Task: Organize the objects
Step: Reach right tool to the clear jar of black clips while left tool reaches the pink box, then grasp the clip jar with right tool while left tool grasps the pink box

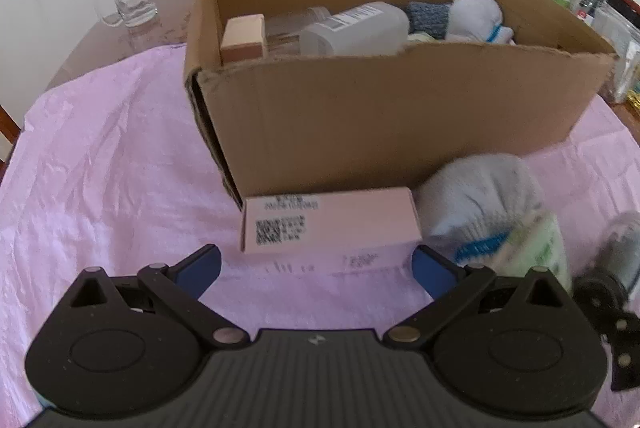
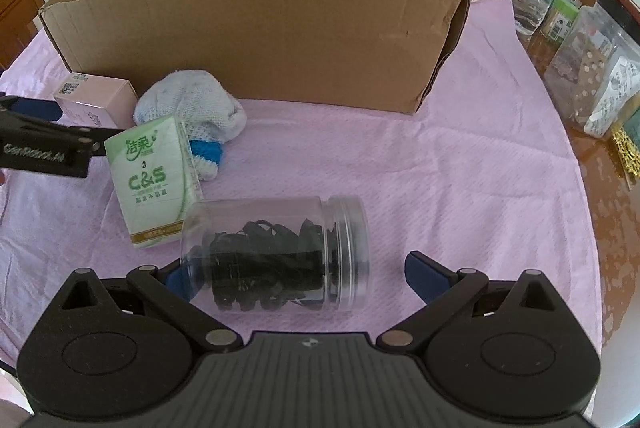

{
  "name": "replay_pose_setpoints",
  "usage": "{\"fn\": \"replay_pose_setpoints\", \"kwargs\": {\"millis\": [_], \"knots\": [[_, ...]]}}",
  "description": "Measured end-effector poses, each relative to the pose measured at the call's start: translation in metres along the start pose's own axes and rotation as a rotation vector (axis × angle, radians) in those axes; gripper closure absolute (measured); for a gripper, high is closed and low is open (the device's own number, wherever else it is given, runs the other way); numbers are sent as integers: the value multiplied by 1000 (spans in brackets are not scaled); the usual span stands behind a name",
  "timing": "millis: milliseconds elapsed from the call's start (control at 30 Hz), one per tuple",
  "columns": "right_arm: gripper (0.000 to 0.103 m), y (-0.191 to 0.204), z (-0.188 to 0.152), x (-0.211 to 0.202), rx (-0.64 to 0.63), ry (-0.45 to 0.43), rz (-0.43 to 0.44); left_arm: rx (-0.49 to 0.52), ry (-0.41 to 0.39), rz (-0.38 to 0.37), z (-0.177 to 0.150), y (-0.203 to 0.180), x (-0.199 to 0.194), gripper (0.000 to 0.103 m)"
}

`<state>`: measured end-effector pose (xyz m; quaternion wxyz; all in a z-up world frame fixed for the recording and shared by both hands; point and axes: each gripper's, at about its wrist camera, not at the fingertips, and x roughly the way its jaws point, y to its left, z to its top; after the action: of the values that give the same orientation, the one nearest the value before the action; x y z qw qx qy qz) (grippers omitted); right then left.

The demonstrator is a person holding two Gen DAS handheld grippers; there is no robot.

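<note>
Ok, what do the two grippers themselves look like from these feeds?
Both match: the left gripper and right gripper each have a matte black ribbed body with a small logo, two round black housings, black linkage arms on silver pivot pins, and blue pads on the fingers. Seen from the right view, the left gripper's side carries white lettering, too blurred to read surely. No cables or sleeves show.

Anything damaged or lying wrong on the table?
The cardboard box has a ragged, torn top rim along its near wall. The clear jar lies on its side between the open right gripper's fingers. Nothing spilled.
</note>
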<state>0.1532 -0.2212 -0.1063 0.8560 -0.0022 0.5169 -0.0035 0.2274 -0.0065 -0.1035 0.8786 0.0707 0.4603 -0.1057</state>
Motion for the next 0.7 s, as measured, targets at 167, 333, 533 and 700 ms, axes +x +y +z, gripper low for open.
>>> {"fn": "replay_pose_setpoints", "kwargs": {"millis": [167, 333, 533, 700], "knots": [[0, 1, -1, 3, -2, 12, -10, -25, 0, 22, 2, 7, 0, 2], [0, -1, -1, 3, -4, 13, -1, -28, 11, 47, -4, 16, 2, 2], [0, -1, 0, 3, -5, 13, 0, -66, -1, 15, -4, 21, 6, 0], [0, -1, 1, 3, -4, 13, -1, -54, -17, 6, -3, 20, 7, 0]]}}
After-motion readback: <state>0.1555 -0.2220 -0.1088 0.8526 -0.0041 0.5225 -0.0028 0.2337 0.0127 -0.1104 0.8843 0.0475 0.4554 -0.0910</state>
